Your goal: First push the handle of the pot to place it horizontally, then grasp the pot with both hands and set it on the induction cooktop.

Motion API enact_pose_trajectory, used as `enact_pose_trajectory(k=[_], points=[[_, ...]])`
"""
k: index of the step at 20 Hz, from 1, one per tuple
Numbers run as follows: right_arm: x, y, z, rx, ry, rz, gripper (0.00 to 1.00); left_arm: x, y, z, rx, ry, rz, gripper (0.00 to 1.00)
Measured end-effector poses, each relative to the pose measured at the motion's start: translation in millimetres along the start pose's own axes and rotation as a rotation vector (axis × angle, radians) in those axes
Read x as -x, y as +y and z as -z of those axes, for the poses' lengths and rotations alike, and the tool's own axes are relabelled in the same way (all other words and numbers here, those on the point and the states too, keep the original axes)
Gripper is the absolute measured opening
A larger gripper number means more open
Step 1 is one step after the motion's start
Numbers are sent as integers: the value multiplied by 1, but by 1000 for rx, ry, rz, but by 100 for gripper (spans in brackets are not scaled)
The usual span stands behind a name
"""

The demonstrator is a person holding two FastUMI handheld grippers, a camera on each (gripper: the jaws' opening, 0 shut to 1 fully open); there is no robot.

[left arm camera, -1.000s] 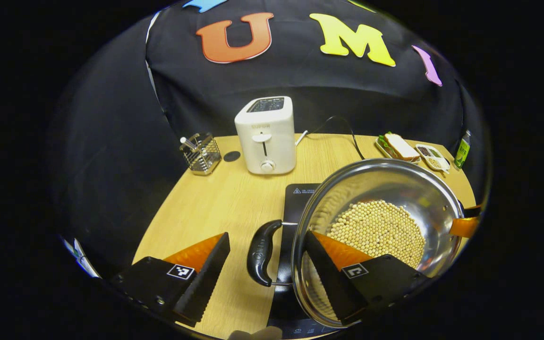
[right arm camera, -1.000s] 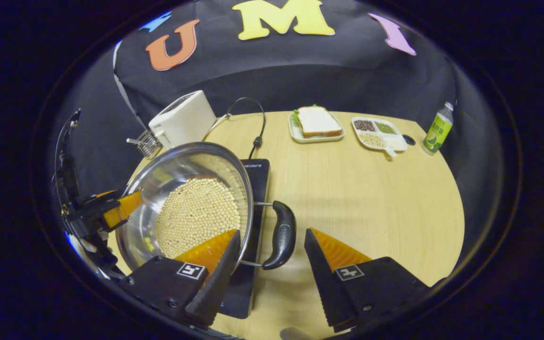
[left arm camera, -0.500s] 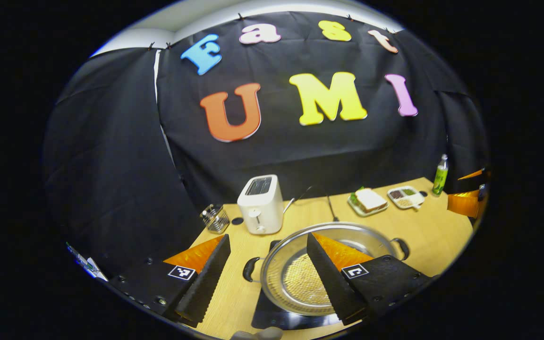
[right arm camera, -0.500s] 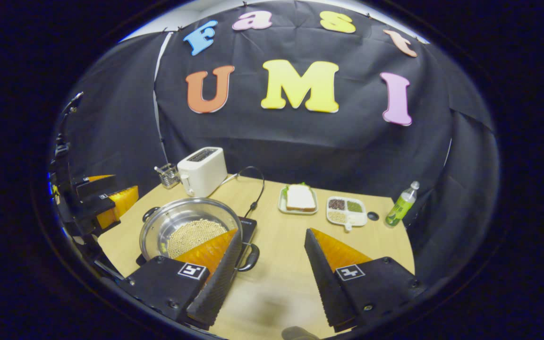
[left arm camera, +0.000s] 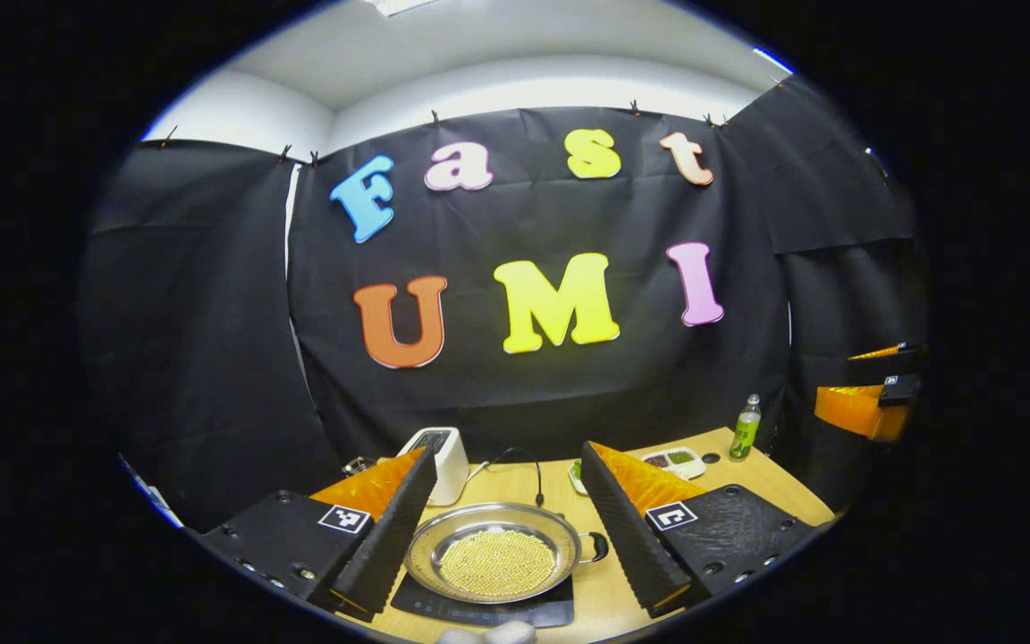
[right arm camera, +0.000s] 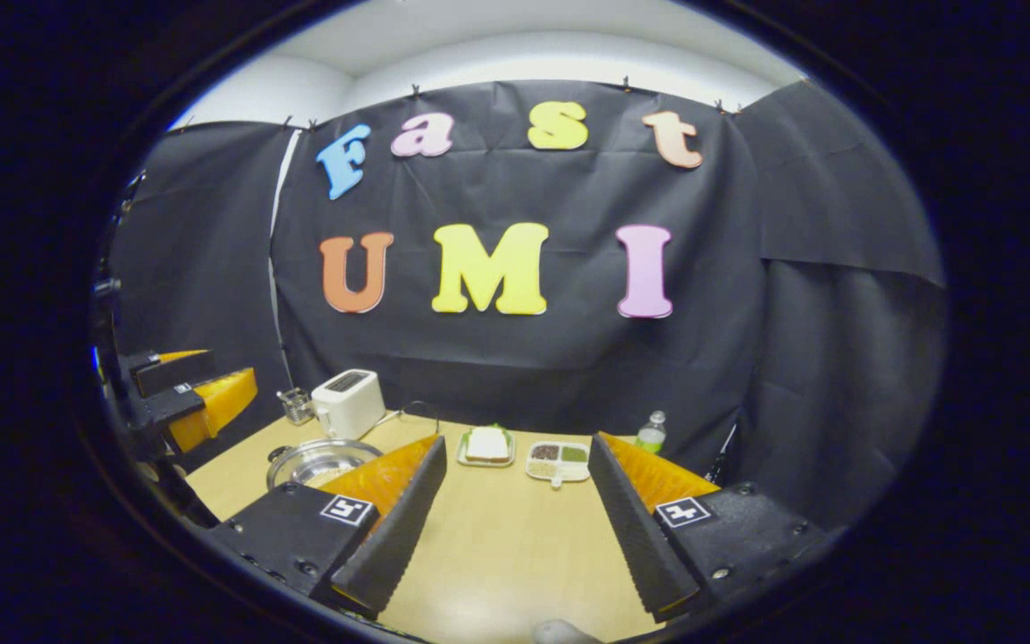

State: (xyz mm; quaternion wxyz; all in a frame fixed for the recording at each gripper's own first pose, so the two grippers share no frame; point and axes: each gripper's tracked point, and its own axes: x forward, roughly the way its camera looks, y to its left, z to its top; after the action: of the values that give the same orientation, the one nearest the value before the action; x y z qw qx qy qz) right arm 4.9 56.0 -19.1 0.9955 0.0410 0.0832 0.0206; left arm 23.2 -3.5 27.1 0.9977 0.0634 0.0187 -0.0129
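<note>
Fingers of the left gripper stand wide apart with nothing between them but open air, and seen through that gap, well below and beyond, the pot sits on the cooktop near the front edge of the bench. The fingers of the right gripper are likewise spread and hold nothing; bare bench top lies under them, and the pot shows off to their left side, near the bench's left edge. Each gripper hangs high and well apart from the pot. The pot's metal bowl is upright, with a layer of pale beans in its bottom, and one dark side handle points out sideways toward the bench's right. Its base rests within the dark slab of the cooktop, as far as the small view allows. Toward the back edge stand a toaster, a plate with a sandwich, a divided tray and a green bottle. Judging by this, the handle is level, the pot is set down and let go, and the task looks finished; nothing seems left but to draw the hands clear.
</note>
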Motion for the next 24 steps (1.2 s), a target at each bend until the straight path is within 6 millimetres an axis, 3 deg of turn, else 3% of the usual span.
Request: enact_pose_trajectory(k=[2, 6, 8, 13, 24], points=[[16, -28, -11, -5, -28, 17, 100, 12, -26, -4, 14, 5, 20, 96], [50, -65, -25, -19, -88, 24, 100, 35, -58, -22, 51, -5, 6, 96], [58, -81, -19, -26, -81, 23, 100, 43, -69, -25, 52, 3, -2, 96], [68, -112, -19, -46, -90, 15, 100, 60, -84, -28, 45, 8, -29, 96], [70, -140, -10, -73, -87, 0, 100, 81, -92, -30, 36, 2, -64, 96]])
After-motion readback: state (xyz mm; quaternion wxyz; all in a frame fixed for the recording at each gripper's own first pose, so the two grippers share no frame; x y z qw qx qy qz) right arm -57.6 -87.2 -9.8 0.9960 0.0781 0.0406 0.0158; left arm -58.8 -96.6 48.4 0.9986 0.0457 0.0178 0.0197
